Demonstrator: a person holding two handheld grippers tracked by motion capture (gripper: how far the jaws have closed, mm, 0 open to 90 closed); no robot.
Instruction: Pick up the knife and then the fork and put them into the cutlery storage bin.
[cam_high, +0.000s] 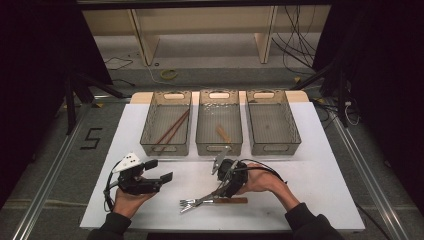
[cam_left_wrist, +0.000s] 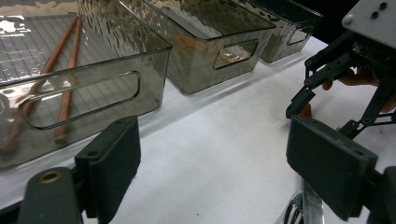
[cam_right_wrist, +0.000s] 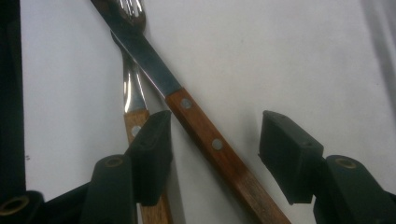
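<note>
you've got a wood-handled knife (cam_right_wrist: 205, 135) lying flat at the table's 6 o'clock, crossed over a wood-handled fork (cam_right_wrist: 133, 100) — metal ends toward 9 o'clock.

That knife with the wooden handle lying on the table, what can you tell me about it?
The knife has a flat, dark steel blade and a reddish-brown wooden handle fixed with pale metal rivets, two of which show. It lies flat on the white table, near the person's side, its blade crossing over a fork with a similar wooden handle. The right gripper is open, with one jaw on each side of the knife handle; neither is pressing on it yet.
</note>
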